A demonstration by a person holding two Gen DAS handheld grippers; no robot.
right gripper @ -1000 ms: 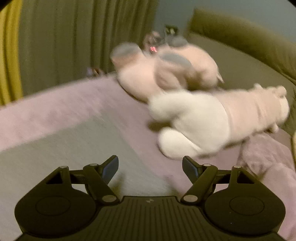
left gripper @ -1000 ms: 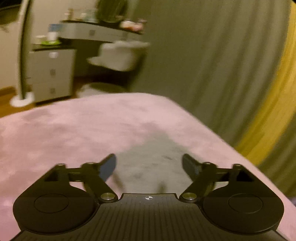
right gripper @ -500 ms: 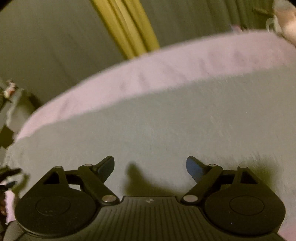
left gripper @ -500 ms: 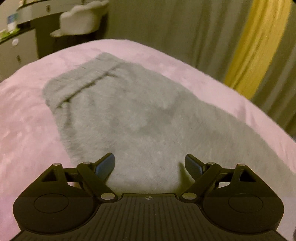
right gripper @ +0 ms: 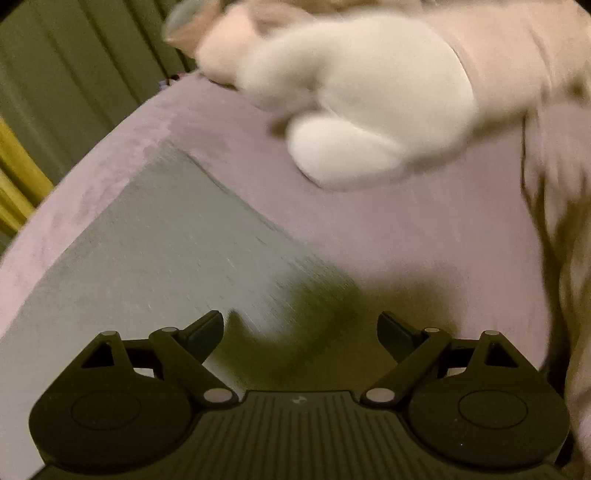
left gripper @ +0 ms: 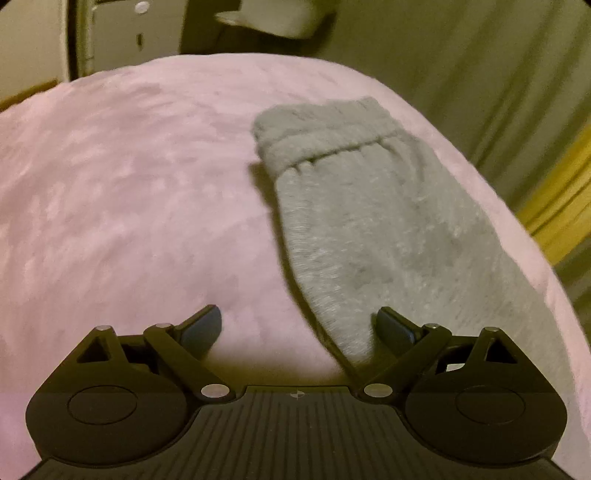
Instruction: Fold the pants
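Both my grippers — left gripper (left gripper: pixel 299 328), right gripper (right gripper: pixel 301 328) — are opening wide, holding nothing, above the grey pants (left gripper: pixel 373 221) lying on the pink bed (left gripper: pixel 129 192).

The grey pants (left gripper: pixel 388 229) ran out of the left wrist view at the lower right, their far end hidden behind the gripper body. In the right wrist view the pants (right gripper: pixel 155 251) were smeared by motion and cut off at the left edge. The white plush toy (right gripper: pixel 362 103) was blurred, its top cropped. A pale chair (left gripper: pixel 273 18) was cut by the upper edge.
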